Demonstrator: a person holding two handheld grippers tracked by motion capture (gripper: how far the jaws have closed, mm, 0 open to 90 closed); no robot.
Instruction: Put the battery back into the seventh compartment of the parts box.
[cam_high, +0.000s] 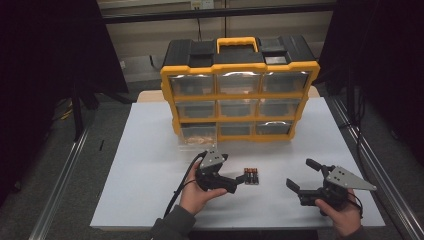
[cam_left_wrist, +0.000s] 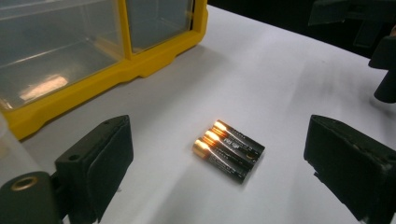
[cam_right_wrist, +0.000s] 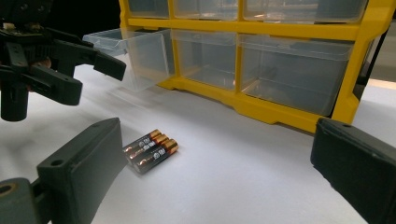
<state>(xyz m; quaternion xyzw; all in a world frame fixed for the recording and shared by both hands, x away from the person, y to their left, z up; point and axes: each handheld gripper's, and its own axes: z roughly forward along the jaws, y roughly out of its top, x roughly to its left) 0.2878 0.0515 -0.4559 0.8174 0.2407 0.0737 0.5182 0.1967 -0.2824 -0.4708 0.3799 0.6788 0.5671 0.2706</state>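
My left gripper (cam_high: 239, 181) spread, just beside the batteries (cam_high: 251, 176); my right gripper (cam_high: 300, 175) spread too, further off beyond them.

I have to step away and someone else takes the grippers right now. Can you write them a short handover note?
Left gripper: open, empty, jaws aimed at the batteries, close beside them.
Right gripper: open, empty, farther to the right over the table.
Batteries: three lying side by side on the white table, in front of the yellow organizer.
Bottom-left drawer: already pulled out; it looks like the place for the batteries.
Done: drawer opened.
Left: grasp the batteries, probably drop them in the open drawer, push it shut.
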